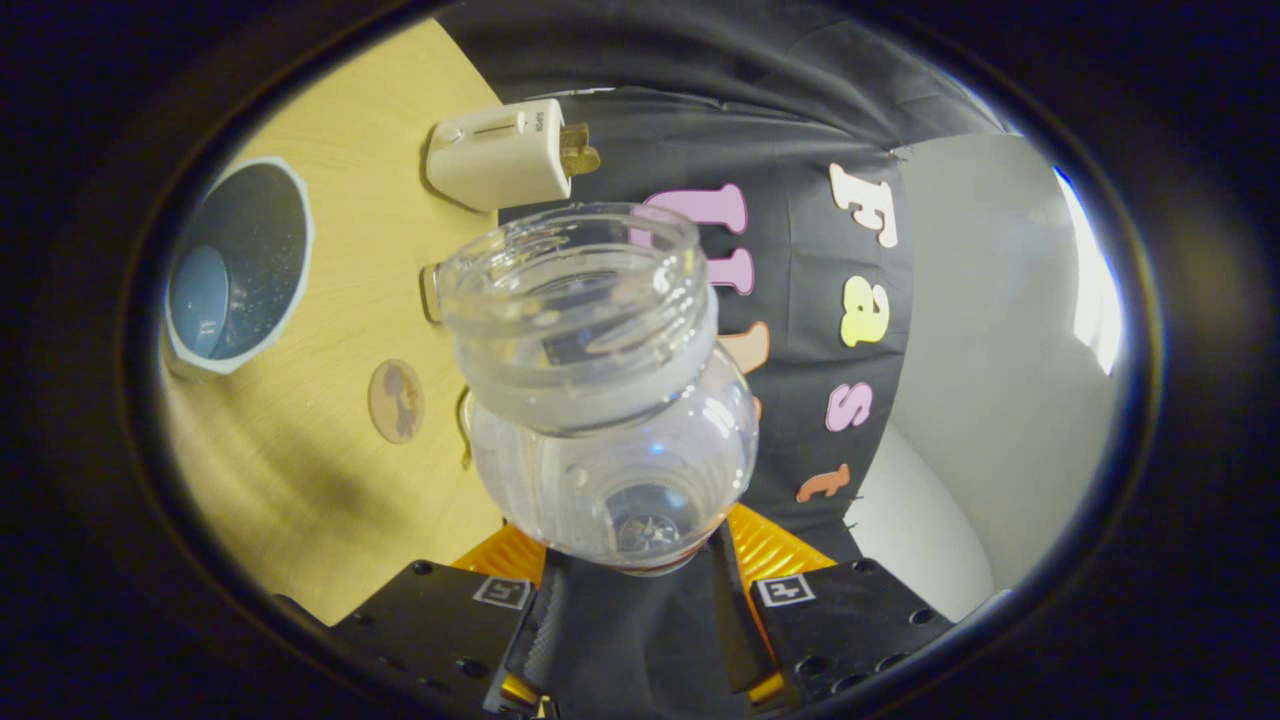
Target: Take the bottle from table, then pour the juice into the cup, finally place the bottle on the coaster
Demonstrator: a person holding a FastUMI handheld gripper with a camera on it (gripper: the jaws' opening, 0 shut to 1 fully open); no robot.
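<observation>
Your gripper (640, 560) is clamped on the clear bottle (600, 400), both fingers pressing its lower body, open mouth toward the camera. On the wooden table (330, 480), the coaster (396, 401) lies at nine o'clock from the bottle, the cup (238, 265) at ten, a white plug (500, 153) at twelve.

The gripper (635, 560) is rolled well over onto its side. Both fingers (505, 555) press against the base of a clear bottle (600, 390), holding it between them.
</observation>
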